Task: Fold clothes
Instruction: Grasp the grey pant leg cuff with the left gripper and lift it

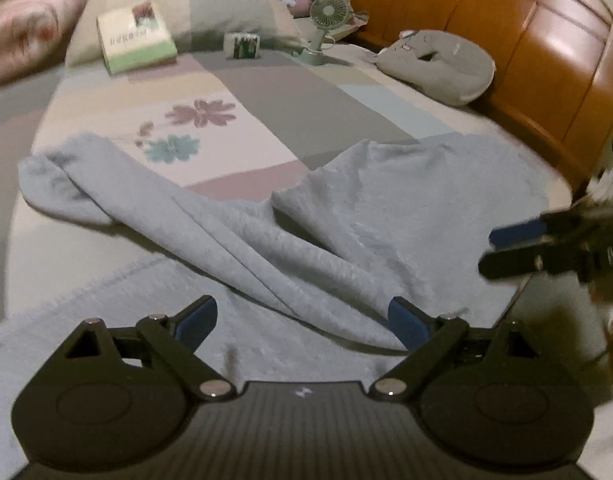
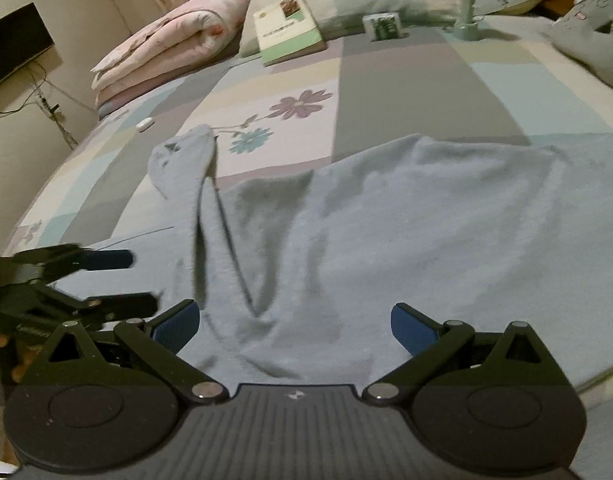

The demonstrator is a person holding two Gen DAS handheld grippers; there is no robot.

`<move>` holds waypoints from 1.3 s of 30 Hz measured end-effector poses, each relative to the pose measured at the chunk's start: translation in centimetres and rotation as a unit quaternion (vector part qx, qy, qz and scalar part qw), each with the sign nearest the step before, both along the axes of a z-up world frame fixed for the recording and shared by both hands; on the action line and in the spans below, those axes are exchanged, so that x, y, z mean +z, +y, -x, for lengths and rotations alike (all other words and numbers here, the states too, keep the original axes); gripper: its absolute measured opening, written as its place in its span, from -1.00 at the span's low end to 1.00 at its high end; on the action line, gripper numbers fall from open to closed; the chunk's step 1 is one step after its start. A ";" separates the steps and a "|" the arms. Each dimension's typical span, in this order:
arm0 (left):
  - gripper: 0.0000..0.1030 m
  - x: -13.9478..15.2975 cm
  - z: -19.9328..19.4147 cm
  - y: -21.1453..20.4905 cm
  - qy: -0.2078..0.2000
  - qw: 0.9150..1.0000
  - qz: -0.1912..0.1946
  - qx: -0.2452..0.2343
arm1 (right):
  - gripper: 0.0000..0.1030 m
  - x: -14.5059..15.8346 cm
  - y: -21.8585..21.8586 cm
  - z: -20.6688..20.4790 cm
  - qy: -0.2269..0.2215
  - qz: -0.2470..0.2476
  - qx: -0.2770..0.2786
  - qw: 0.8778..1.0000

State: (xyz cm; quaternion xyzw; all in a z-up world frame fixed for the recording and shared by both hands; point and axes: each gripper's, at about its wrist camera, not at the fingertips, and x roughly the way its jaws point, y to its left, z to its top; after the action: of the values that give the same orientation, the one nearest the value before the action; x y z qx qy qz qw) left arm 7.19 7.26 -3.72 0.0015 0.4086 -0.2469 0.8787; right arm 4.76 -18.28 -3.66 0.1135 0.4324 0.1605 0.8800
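Note:
A light blue fuzzy sweater lies spread on the bed, one sleeve stretched out to the left across the patchwork cover. In the right wrist view the same sweater fills the middle, its sleeve reaching up-left. My left gripper hovers open just above the sweater's near part, nothing between its blue pads. My right gripper is open too, above the sweater's near edge. Each gripper shows in the other's view: the right one at the right edge, the left one at the left edge.
A patchwork bedcover with flower prints covers the bed. Near the pillows lie a book, a small box, a green desk fan and a grey plush cushion. A wooden headboard stands right; a folded pink quilt lies left.

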 end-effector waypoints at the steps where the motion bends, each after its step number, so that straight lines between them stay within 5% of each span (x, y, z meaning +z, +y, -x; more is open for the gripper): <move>1: 0.79 -0.4 -0.5 0.2 0.007 1.000 0.012 0.000 | 1.00 -0.1 0.3 0.0 0.002 0.000 0.001 1.000; 11: 0.79 -4.7 -5.5 2.2 0.097 0.986 0.135 0.021 | 1.00 0.2 0.3 0.2 -0.001 0.022 -0.030 0.999; 24: 0.79 -4.5 -9.1 4.2 0.070 0.977 0.184 0.086 | 1.00 -0.4 1.6 -0.6 -0.004 0.070 0.018 0.997; 28: 0.77 -5.7 -10.1 4.8 0.085 0.965 0.227 0.103 | 1.00 -0.9 1.4 -0.4 -0.001 0.072 0.031 0.997; 32: 0.75 -7.0 -10.6 6.5 0.105 0.936 0.306 0.139 | 1.00 -1.5 0.8 -0.2 0.005 0.067 0.035 0.997; 35: 0.41 -7.4 -11.3 7.2 0.113 0.927 0.315 0.167 | 1.00 -2.0 0.0 -0.2 0.010 0.059 0.028 0.998; 39: -0.49 -8.0 -11.6 7.6 0.114 0.926 0.294 0.209 | 1.00 -2.2 -1.1 0.2 0.011 0.046 0.019 0.999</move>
State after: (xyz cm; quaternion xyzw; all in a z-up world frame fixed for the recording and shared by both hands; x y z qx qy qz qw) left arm 18.83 14.82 -11.74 -0.3705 0.4064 -0.1654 0.8187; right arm 4.51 -19.36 -5.89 0.0666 0.4509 0.1555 0.8764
